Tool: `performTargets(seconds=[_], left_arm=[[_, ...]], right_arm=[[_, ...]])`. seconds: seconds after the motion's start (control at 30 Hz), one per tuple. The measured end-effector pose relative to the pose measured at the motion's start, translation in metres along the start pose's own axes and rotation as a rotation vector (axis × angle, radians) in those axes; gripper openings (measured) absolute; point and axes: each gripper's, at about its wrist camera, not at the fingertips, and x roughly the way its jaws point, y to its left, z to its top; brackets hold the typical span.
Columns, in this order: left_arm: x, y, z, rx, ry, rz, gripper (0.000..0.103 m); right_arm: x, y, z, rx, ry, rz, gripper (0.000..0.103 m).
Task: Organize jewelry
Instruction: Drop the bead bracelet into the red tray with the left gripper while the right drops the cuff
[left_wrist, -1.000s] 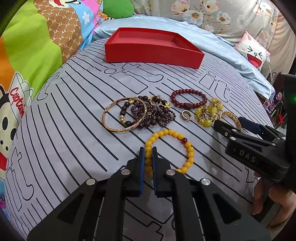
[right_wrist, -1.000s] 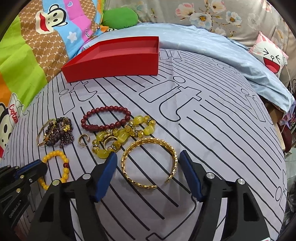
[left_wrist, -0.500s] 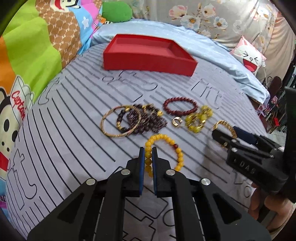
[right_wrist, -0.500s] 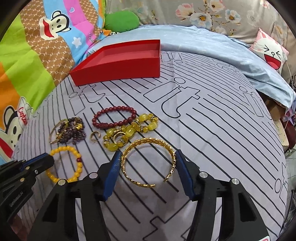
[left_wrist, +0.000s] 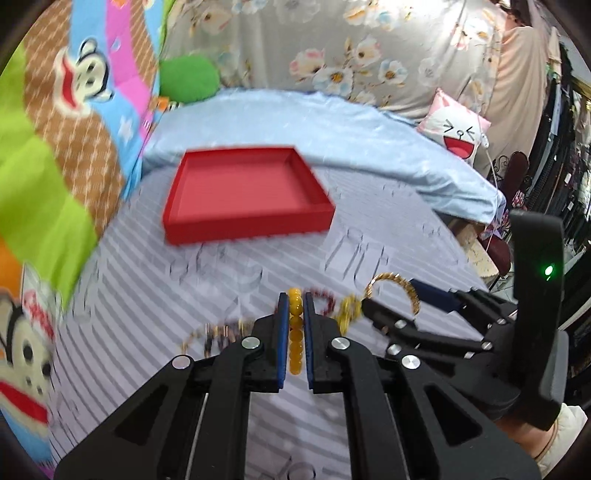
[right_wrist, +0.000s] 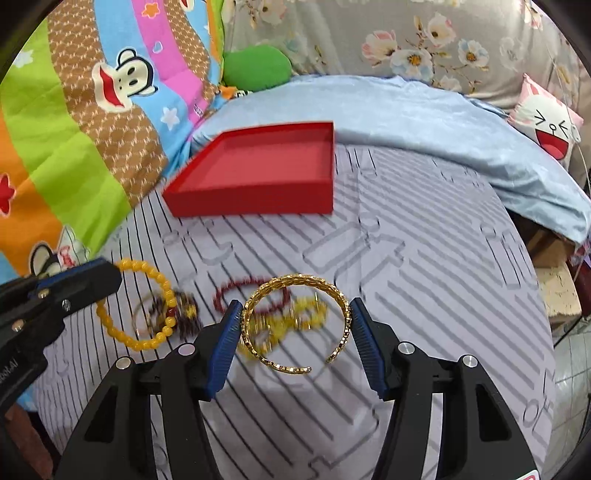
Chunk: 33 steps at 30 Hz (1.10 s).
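jewelry was lifted short of the red tray (right_wrist: 255, 177): left gripper (left_wrist: 295, 325) clenched the yellow bead bracelet (left_wrist: 295, 332), right gripper (right_wrist: 293, 332) squeezed the gold bangle (right_wrist: 295, 321), which could spring free.

Nearest the matt red tray (right_wrist: 258, 201), which sits on smooth striped cloth (right_wrist: 424, 295), glossy yellow beads (right_wrist: 147, 273) and a textured shiny gold metal bangle (right_wrist: 295, 284) hang between ribbed blue pads (right_wrist: 364, 332) (rubbery-looking) on matt black plastic.
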Motion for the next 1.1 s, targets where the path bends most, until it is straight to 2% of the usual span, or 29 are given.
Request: performTargets(seconds=[0.23, 0.4, 0.57, 0.73, 0.9, 1.1], left_arm=[[0.027, 0.017, 0.081, 0.006, -0.068, -0.009, 0.007], [0.075, 0.042, 0.141, -0.006, -0.088, 0.013, 0.007], [0.135, 0.074, 0.182, -0.053, -0.059, -0.004, 0.007], [0.19, 0.095, 0.202, -0.075, -0.018, -0.012, 0.007], [0.235, 0.115, 0.209, -0.093, 0.038, 0.003, 0.007], [0.26, 0.128, 0.205, -0.126, 0.086, 0.05, 0.009]], right_arm=[[0.029, -0.009, 0.08, -0.003, -0.041, 0.033, 0.057], [0.072, -0.005, 0.141, -0.044, -0.048, 0.022, 0.057], [0.122, 0.0, 0.186, -0.072, -0.031, 0.02, 0.057], [0.184, -0.003, 0.218, -0.056, 0.042, 0.046, 0.057], [0.228, -0.006, 0.231, -0.057, 0.111, 0.036, 0.057], [0.252, -0.009, 0.235, -0.067, 0.14, 0.009, 0.058]])
